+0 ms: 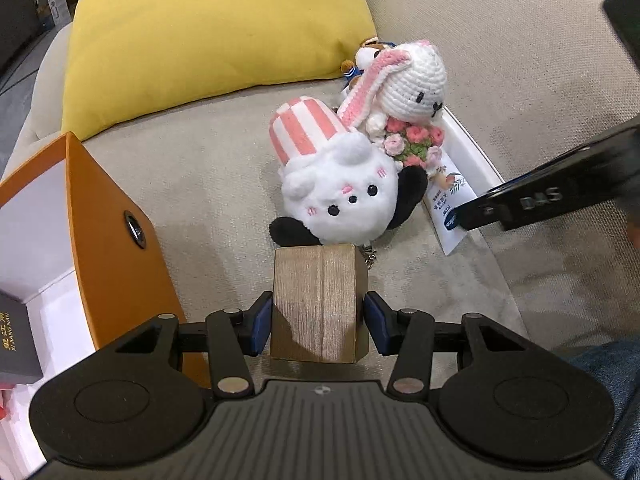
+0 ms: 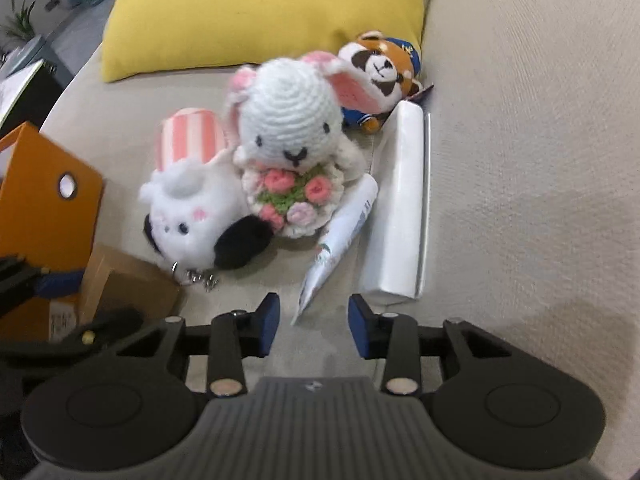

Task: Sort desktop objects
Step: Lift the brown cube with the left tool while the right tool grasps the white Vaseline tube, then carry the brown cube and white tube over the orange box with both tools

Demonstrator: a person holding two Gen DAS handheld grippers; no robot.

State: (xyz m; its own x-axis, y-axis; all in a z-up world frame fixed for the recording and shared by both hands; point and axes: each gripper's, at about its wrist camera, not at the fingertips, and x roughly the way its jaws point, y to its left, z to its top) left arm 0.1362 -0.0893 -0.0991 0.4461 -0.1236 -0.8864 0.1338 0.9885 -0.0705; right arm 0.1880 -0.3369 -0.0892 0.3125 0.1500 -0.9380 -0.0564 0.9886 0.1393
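Note:
My left gripper [image 1: 319, 312] is shut on a small brown-gold box [image 1: 316, 280], its blue pads against the box's two sides. Just behind the box a white plush with a pink striped hat [image 1: 340, 196] lies on the beige sofa seat. A crochet bunny with flowers [image 2: 288, 128], a red panda plush [image 2: 380, 68], a white tube [image 2: 344, 232] and a long white box [image 2: 400, 208] lie clustered there. My right gripper [image 2: 313, 312] is open; the tube's flat end lies loose between its fingertips. The brown box [image 2: 120, 280] also shows at the left of the right wrist view.
An open orange box [image 1: 116, 232] with a white lining stands at the left, with a small black box [image 1: 16, 344] inside. A yellow cushion [image 1: 208, 32] leans at the back of the sofa. One black finger [image 1: 520, 200] of the right gripper reaches in over the tube.

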